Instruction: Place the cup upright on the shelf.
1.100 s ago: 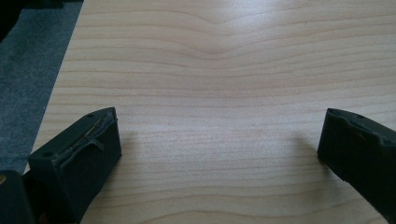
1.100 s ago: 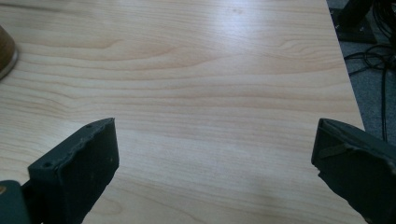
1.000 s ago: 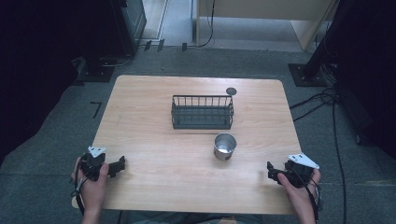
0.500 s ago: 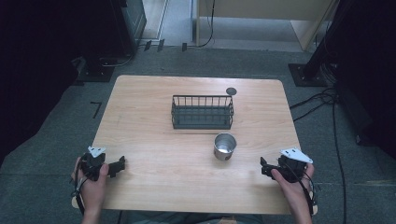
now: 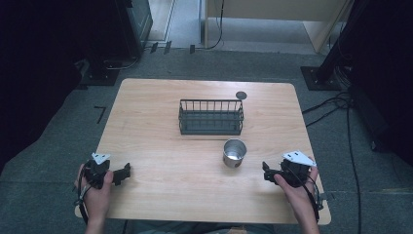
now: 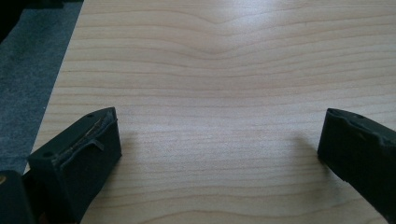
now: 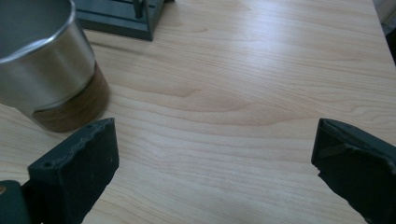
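A steel cup point(image 5: 234, 153) with a brown band at its base stands upright on the wooden table point(image 5: 160, 97), just in front of a dark wire basket point(image 5: 211, 117). My right gripper point(image 5: 267, 174) lies to the right of the cup, open and pointing at it. In the right gripper view the cup point(image 7: 46, 70) stands beyond the left jaw, with only bare wood inside the gripper point(image 7: 215, 140). My left gripper point(image 5: 124, 173) rests open near the table's front left. In the left gripper view the gripper point(image 6: 219, 130) holds nothing.
A small dark round disc point(image 5: 241, 95) lies on the table behind the basket's right end. A corner of the basket point(image 7: 121, 18) shows in the right gripper view. Grey carpet point(image 5: 58, 146) surrounds the table, with cables point(image 5: 341, 105) on the floor at the right.
My right gripper has slid a little to the left, toward the cup. The left gripper, cup and basket have stayed put.
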### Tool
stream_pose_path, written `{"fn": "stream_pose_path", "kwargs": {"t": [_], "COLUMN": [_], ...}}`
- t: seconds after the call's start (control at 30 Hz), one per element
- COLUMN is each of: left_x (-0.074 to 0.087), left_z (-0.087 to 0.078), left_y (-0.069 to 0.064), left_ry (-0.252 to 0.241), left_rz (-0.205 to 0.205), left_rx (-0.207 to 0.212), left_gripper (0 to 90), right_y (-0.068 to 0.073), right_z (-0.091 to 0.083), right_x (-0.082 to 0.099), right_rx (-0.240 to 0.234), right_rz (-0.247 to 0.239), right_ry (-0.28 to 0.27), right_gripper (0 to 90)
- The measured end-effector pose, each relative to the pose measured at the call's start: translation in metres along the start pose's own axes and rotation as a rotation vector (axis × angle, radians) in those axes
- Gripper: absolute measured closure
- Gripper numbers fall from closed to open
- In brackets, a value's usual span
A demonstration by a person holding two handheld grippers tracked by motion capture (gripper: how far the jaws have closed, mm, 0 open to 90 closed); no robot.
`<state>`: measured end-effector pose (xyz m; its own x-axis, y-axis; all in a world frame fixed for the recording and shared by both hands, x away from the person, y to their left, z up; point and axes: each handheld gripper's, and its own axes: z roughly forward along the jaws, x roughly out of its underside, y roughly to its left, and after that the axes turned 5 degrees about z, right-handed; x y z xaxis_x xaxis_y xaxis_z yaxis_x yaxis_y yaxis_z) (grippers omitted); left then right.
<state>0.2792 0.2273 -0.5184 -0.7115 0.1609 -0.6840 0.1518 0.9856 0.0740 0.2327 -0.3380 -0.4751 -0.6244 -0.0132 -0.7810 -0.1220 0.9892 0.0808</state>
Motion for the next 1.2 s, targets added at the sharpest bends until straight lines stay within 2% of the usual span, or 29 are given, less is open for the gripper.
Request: {"fn": "stream_pose_path", "kwargs": {"t": [0.2, 0.87, 1.2], "left_x": [0.000, 0.000, 0.000], "left_z": [0.000, 0.000, 0.000], "left_y": [0.000, 0.000, 0.000], "left_ry": [0.000, 0.000, 0.000], "left_rz": [0.000, 0.000, 0.000], "left_rx": [0.000, 0.000, 0.000], "left_gripper": [0.0, 0.0, 0.0], "right_y": [0.012, 0.039, 0.055], "right_z": [0.004, 0.014, 0.022], "right_x": [-0.002, -0.006, -0.008], "right_rx": [-0.027, -0.088, -0.135], "right_rz": [-0.019, -0.052, -0.064], "right_ry": [0.000, 0.007, 0.012], "right_gripper": [0.6, 0.6, 0.6]}}
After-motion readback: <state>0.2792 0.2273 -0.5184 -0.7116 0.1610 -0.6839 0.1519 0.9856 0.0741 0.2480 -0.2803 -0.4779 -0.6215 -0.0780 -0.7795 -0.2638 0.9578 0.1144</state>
